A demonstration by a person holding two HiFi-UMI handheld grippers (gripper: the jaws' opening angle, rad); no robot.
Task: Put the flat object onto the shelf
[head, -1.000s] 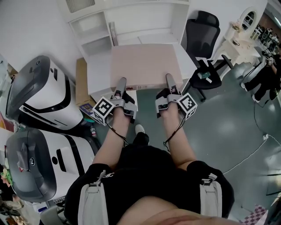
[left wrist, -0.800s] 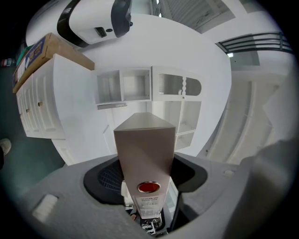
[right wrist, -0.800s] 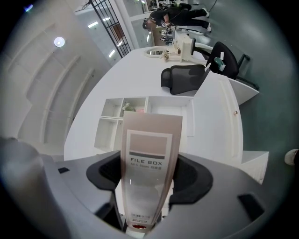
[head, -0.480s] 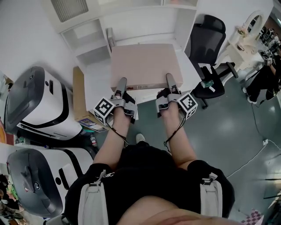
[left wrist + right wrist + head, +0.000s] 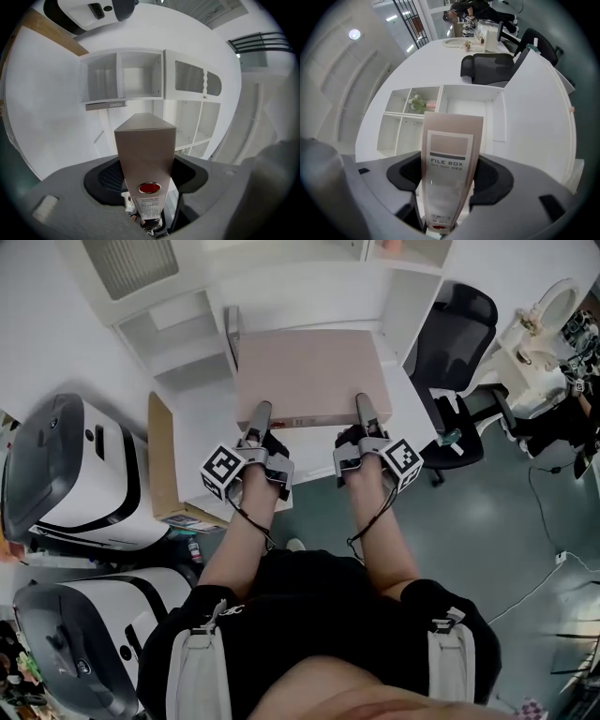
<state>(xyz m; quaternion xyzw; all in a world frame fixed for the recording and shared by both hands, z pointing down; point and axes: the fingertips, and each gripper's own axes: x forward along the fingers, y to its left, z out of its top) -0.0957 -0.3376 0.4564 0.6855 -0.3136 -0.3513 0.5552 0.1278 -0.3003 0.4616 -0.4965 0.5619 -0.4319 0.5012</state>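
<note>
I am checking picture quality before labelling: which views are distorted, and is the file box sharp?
Head view: mild bending at the edges, file box sharp, light even. Left gripper view: strong fisheye, dark corners, shelf lines curved. Right gripper view: same fisheye; box label readable.

White wall [image 5: 42, 343]. Glossy grey-green floor [image 5: 506, 549] with soft light reflections. White shelf unit [image 5: 169, 334] with open compartments. Black mesh office chair [image 5: 457, 329]. White dressing table [image 5: 544, 326] with an oval mirror. Two white-and-grey machines [image 5: 70, 474] at left, with a flat cardboard box [image 5: 169, 460] beside them.
</note>
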